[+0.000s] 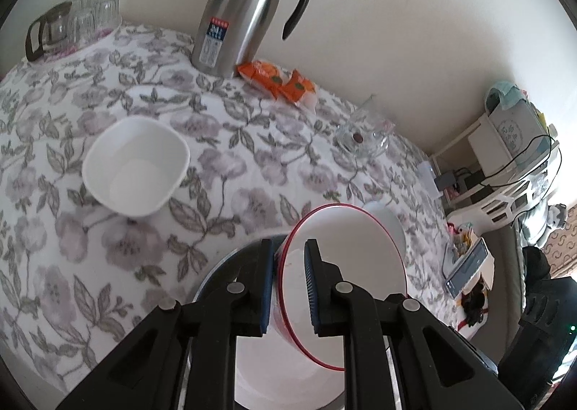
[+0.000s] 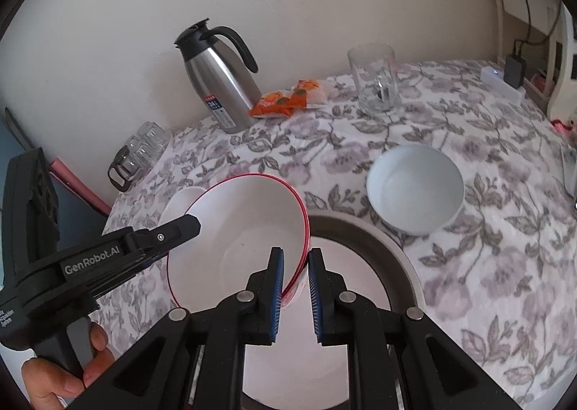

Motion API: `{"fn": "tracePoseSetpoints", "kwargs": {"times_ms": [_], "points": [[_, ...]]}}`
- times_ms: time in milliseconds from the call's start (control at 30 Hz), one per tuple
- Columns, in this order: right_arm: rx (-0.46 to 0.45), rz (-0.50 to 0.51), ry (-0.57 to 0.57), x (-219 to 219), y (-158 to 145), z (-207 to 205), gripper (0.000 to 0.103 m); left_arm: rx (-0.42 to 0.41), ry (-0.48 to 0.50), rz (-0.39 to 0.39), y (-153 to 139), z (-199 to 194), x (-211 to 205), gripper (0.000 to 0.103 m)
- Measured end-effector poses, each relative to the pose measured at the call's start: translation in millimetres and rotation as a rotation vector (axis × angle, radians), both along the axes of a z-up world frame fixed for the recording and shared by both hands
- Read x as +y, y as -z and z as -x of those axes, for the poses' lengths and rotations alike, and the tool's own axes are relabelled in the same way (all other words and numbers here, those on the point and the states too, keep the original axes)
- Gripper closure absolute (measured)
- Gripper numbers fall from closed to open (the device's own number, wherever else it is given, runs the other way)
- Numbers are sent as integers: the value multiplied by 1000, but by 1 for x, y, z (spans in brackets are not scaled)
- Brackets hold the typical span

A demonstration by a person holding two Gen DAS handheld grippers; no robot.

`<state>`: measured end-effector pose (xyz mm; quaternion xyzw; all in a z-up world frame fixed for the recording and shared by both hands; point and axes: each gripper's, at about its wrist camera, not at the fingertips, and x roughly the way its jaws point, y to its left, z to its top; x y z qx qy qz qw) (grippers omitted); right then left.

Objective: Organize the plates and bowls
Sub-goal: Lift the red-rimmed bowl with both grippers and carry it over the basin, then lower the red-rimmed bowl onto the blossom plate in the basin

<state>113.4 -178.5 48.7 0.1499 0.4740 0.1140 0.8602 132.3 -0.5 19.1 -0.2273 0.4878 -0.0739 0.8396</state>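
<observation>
In the left wrist view, the left gripper (image 1: 288, 265) pinches the rim of a red-rimmed bowl (image 1: 346, 276) between its blue pads, one pad outside the wall and one inside. The bowl is tilted on edge above a large plate (image 1: 288, 384) with a dark rim. A square white bowl (image 1: 135, 168) sits well apart on the flowered tablecloth (image 1: 234, 164), and a round white bowl (image 1: 391, 220) peeks from behind the held one. A thin rim grip on a tilted bowl could slip or swing, knocking the plate.

In the right wrist view, the right gripper (image 2: 296, 287) has its jaws partly open, straddling the near rim of the same bowl (image 2: 238, 244); whether the pads press it I cannot tell. The left gripper (image 2: 187, 224) clamps the far rim. If both pull unevenly, the bowl may twist loose. The round white bowl (image 2: 414, 190) stands just beyond the plate (image 2: 396, 251).
</observation>
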Motion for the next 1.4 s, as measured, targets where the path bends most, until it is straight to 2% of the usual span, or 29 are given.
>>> {"fn": "tracePoseSetpoints", "kwargs": {"times_ms": [200, 733, 1133, 1400], "points": [[32, 1, 19, -8, 8, 7, 88, 24, 20, -8, 7, 7, -9, 87], [119, 15, 35, -14, 36, 6, 88, 171, 38, -35, 45, 6, -20, 87], [131, 17, 36, -14, 39, 4, 88, 166, 50, -37, 44, 5, -21, 87], [148, 4, 35, -14, 41, 5, 88, 190, 46, -2, 49, 4, -18, 87]]}}
